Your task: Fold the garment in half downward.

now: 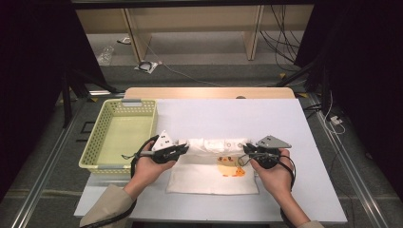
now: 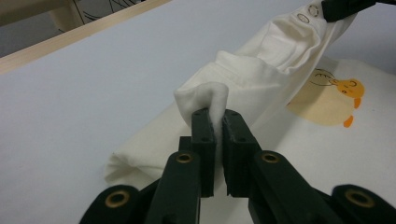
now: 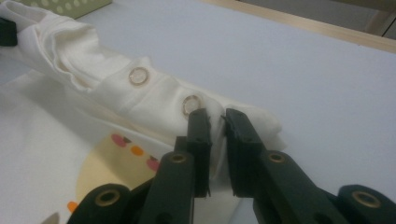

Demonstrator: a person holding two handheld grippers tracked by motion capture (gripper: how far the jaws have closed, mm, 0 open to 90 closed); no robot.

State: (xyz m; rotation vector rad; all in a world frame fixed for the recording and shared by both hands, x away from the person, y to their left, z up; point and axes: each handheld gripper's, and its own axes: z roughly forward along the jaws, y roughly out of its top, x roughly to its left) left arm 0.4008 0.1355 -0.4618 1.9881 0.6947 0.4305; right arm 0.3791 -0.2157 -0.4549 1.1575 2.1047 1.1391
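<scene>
A cream baby garment (image 1: 214, 171) with an orange duck print lies on the white table. Its far part is gathered into a raised fold (image 1: 216, 144) stretched between the two grippers. My left gripper (image 1: 184, 148) is shut on the left end of that fold; the cloth (image 2: 205, 95) bulges up between its jaws (image 2: 218, 121). At the other end my right gripper (image 1: 246, 149) pinches the garment, shut on cloth beside two metal snaps (image 3: 139, 75); its tips (image 3: 217, 119) sit just below the second snap (image 3: 191, 104).
A pale yellow perforated basket (image 1: 102, 137) stands on the table's left side, close to my left hand. White table surface (image 1: 228, 114) stretches beyond the garment to a wooden edge. Shelving and cables lie on the floor behind.
</scene>
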